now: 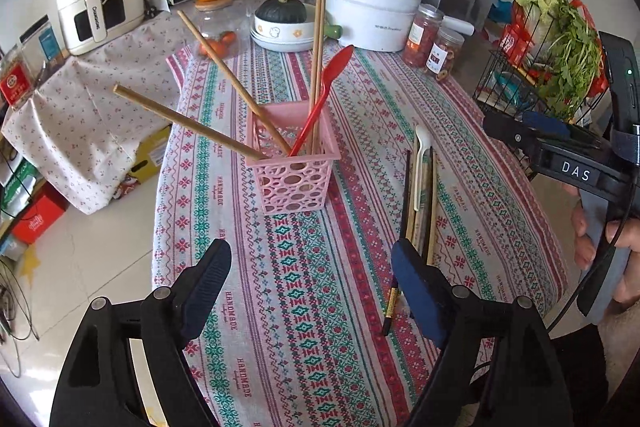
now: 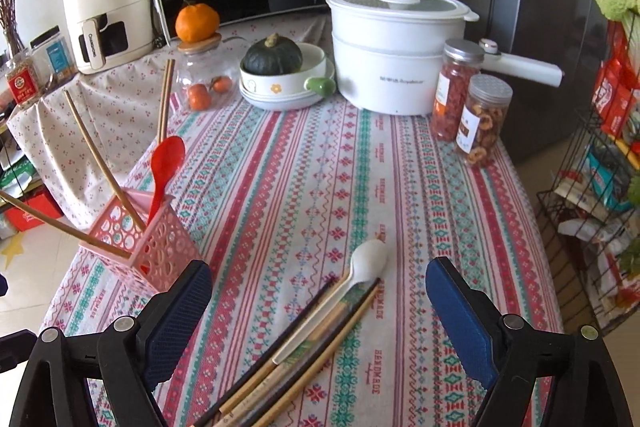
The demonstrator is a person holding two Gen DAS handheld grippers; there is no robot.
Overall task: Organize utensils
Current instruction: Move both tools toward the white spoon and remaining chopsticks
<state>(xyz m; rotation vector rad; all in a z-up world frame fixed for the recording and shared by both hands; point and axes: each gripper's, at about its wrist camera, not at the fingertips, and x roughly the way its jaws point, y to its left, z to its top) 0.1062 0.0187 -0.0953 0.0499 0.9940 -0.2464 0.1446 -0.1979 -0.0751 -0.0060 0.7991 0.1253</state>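
Both tongs stand apart and grip nothing. Left tongs (image 1: 310, 277) hover over the patterned worktop (image 1: 304, 307), facing the pink holder (image 1: 294, 163), which stands upright with a red spoon (image 1: 326, 95) and wooden chopsticks (image 1: 318, 67) leaning out of it. Right tongs (image 2: 318, 301) hang just above a loose bundle on the cloth: a white spoon (image 2: 366, 261) lying among dark and bamboo chopsticks (image 2: 320, 339), perhaps five or six, overlapping too much to count.
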